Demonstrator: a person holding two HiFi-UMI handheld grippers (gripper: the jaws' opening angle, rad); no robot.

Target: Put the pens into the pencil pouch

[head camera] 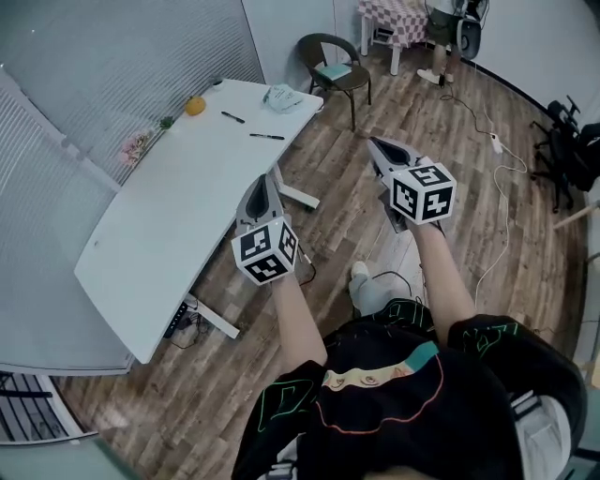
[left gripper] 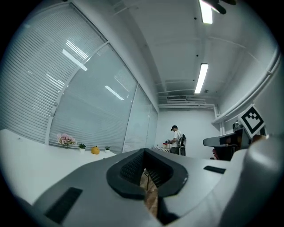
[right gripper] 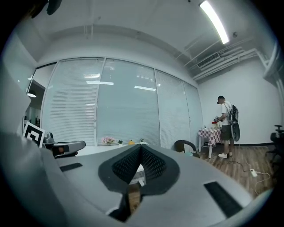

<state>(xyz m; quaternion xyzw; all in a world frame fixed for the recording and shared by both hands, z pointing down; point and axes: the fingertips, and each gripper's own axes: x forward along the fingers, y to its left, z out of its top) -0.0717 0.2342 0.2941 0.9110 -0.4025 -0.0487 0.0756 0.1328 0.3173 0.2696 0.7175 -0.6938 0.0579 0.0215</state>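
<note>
Two black pens [head camera: 232,117] [head camera: 266,137] lie on the far end of the white table [head camera: 159,225]. A pale pencil pouch [head camera: 282,97] sits beyond them near the table's far corner. My left gripper [head camera: 265,177] is held in the air beside the table's right edge, short of the pens, shut and empty. My right gripper [head camera: 374,142] hovers over the wooden floor to the right, also shut with nothing in it. In the left gripper view the left gripper [left gripper: 144,153] has its jaws together, and the right gripper [right gripper: 141,149] in its own view does too.
An orange ornament [head camera: 195,106] and pink flowers [head camera: 137,145] stand along the glass wall side of the table. A dark chair [head camera: 335,70] stands past the table's end. Cables and a power strip [head camera: 496,142] lie on the floor. A person [right gripper: 227,128] stands by a checkered table [head camera: 397,19].
</note>
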